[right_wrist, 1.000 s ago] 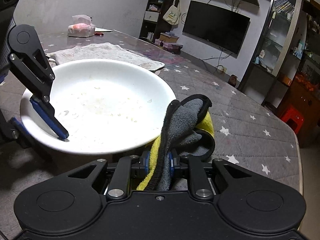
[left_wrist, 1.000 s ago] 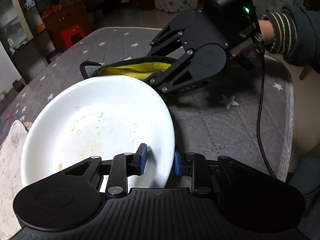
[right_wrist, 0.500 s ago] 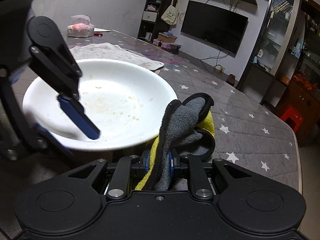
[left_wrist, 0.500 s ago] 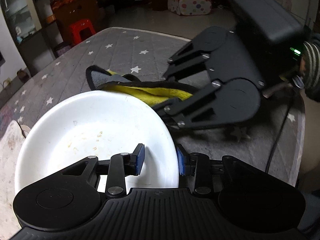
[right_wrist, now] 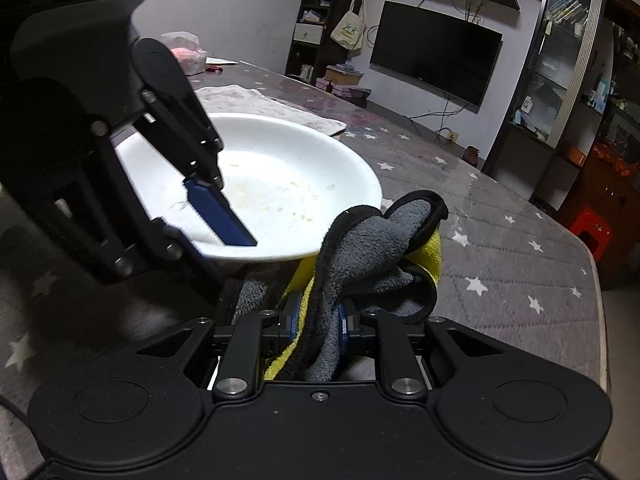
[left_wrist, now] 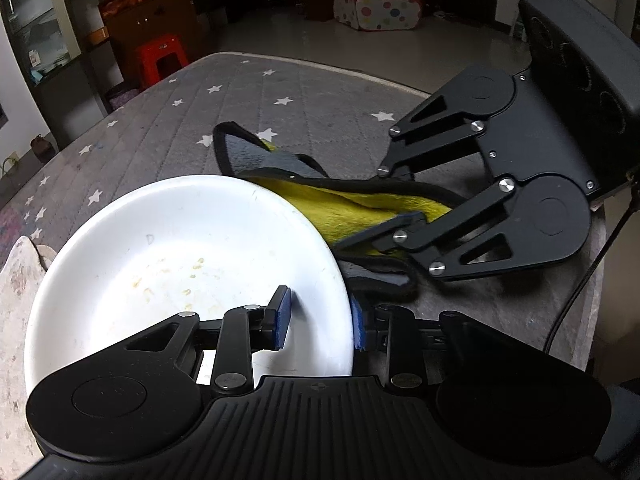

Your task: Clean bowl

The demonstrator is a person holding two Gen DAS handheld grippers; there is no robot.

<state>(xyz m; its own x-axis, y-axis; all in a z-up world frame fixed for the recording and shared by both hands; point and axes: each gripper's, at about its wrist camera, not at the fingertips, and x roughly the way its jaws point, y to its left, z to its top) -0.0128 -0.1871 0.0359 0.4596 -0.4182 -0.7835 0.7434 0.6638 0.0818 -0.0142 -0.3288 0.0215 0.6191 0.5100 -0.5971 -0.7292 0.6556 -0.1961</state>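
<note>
A white bowl (left_wrist: 180, 248) with yellowish food specks sits low left in the left wrist view. My left gripper (left_wrist: 320, 322) is shut on its near rim, one blue pad (left_wrist: 282, 316) inside and the other outside. The right wrist view shows the bowl (right_wrist: 288, 168) tilted, its edge over the cloth, with the left gripper's pad (right_wrist: 220, 212) in it. My right gripper (right_wrist: 316, 320) is shut on a grey and yellow cloth (right_wrist: 372, 240). That cloth (left_wrist: 320, 200) lies against the bowl's far right rim, with the right gripper (left_wrist: 360, 208) just beyond.
The table wears a grey cover with white stars (left_wrist: 200, 100); its right edge (left_wrist: 596, 240) runs close behind the right gripper. A pale stained mat (left_wrist: 16, 288) lies left of the bowl. A tissue pack (right_wrist: 188, 54) stands far back. A black cable (left_wrist: 580, 280) hangs at right.
The two grippers have drawn together. The bowl, held in the left gripper, has lifted and shifted so its rim now overlaps the cloth in the right gripper.
</note>
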